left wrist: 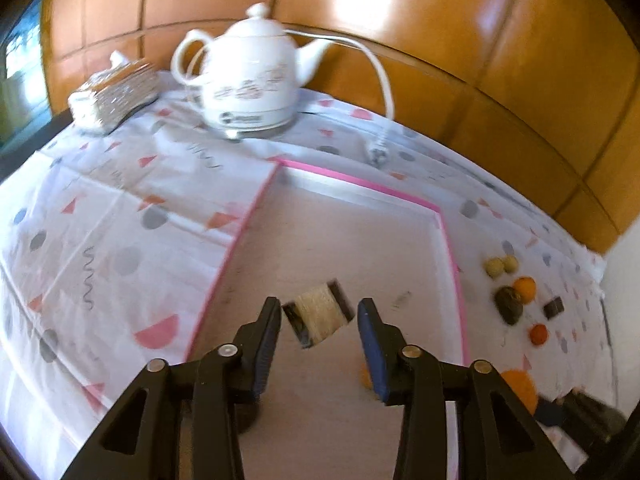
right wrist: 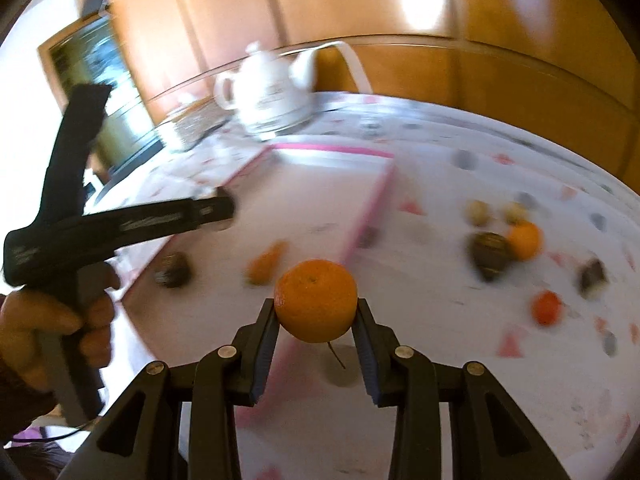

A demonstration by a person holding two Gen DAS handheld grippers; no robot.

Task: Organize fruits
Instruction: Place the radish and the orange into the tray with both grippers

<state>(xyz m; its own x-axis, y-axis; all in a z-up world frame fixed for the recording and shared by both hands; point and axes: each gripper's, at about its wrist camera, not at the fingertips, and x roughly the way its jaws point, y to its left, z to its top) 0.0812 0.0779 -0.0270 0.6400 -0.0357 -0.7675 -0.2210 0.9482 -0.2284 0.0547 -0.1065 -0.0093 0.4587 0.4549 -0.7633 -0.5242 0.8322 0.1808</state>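
- The right gripper [right wrist: 316,316] holds a round orange [right wrist: 316,300] between its two fingers [right wrist: 266,344]; the fruit has a bright, dimpled skin and a small stem mark on top, and it hangs above the edge of the pink-rimmed tray [right wrist: 360,220].
- The left gripper [left wrist: 320,320] has its fingers [left wrist: 268,340] spread apart with nothing between them, pointing down over the tray [left wrist: 448,240], above a small striped block [left wrist: 318,318] that lies inside.
- In the right wrist view, the person's left hand [right wrist: 52,320] grips the handle of that tool, at the left beside the tray.
- Inside the tray lie a dark fruit [right wrist: 173,270] and an orange piece [right wrist: 266,266], both blurred.
- To the right of the tray, on the patterned tabletop [left wrist: 120,208], stand more fruits near together: two pale round ones [left wrist: 500,266], a dark fruit [left wrist: 508,304], two oranges [left wrist: 525,288].
- Farthest stand a white teapot [left wrist: 252,76] and a tissue pack [left wrist: 116,96].
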